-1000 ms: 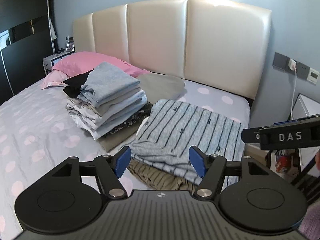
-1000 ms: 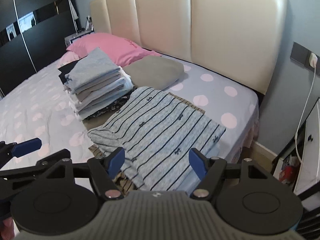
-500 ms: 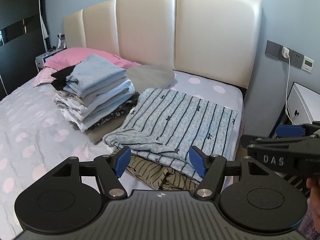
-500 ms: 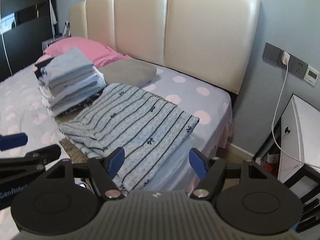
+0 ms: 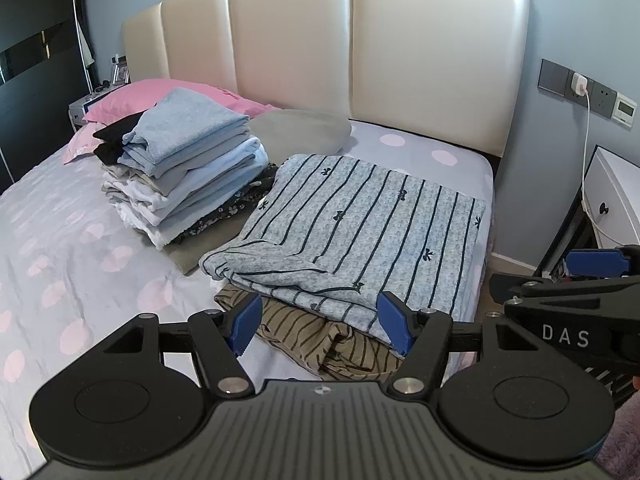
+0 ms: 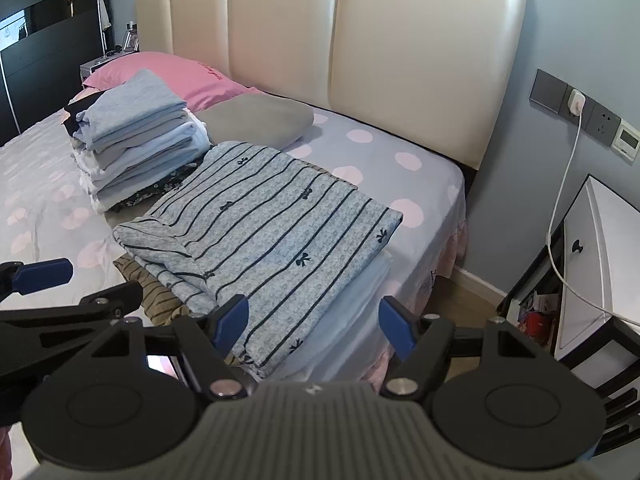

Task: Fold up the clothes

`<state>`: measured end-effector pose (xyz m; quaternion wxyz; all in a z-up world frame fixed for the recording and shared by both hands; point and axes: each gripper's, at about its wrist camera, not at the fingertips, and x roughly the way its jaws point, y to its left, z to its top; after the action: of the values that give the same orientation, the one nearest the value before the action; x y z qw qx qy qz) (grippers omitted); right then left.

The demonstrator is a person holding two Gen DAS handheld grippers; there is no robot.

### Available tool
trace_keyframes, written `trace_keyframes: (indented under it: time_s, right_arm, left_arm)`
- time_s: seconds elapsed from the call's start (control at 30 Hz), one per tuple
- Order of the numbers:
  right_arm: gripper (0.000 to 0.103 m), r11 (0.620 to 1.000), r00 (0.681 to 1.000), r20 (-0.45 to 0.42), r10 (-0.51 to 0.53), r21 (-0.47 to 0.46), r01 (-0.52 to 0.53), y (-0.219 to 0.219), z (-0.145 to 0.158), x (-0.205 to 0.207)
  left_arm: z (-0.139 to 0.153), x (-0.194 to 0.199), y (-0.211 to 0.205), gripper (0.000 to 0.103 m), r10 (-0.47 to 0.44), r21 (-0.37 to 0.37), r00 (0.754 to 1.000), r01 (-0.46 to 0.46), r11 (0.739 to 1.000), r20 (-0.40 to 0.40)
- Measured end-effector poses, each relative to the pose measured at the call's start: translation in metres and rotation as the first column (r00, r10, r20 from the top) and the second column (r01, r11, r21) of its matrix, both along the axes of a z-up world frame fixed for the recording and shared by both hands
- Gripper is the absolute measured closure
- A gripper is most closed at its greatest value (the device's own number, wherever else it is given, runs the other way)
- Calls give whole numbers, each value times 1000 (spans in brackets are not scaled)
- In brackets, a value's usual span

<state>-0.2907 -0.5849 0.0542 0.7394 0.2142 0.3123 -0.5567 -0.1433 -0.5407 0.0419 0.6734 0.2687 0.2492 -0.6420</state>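
Observation:
A grey-blue garment with dark stripes and small bows (image 5: 360,228) (image 6: 264,224) lies folded flat near the bed's front corner. It rests on an olive striped garment (image 5: 320,336) (image 6: 156,300) and pale blue cloth (image 6: 352,300). My left gripper (image 5: 320,322) hovers open just before the olive garment's near edge, nothing between its blue pads. My right gripper (image 6: 314,324) is open above the striped garment's near right edge, holding nothing. A tall stack of folded clothes (image 5: 180,168) (image 6: 132,136) stands to the left, further back.
The bed (image 5: 60,240) has a spotted sheet, a cream padded headboard (image 5: 360,48), a pink pillow (image 5: 160,92) and a grey pillow (image 5: 300,128). A white nightstand (image 6: 600,260) with a charging cable (image 6: 560,208) stands right of the bed. Dark wardrobe doors (image 6: 40,40) line the left.
Both grippers have sunk closer to the bed's near corner, so the striped garment looks larger and nearer. Both stay open and no clothes have moved.

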Motion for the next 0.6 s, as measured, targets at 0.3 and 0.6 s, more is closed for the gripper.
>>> trace_keyframes:
  time_s: [0.3,0.6]
  right_arm:
    - [28,1000,1000,-5,5,2,-5,1,1,2]
    - [28,1000,1000,-5,17,3,-17,2,1,4]
  left_arm:
    - [-1,-1,-2,41,12,23,1000,-12,1000,2]
    - [-2,1,-2,41,32,28,999,-32,999,2]
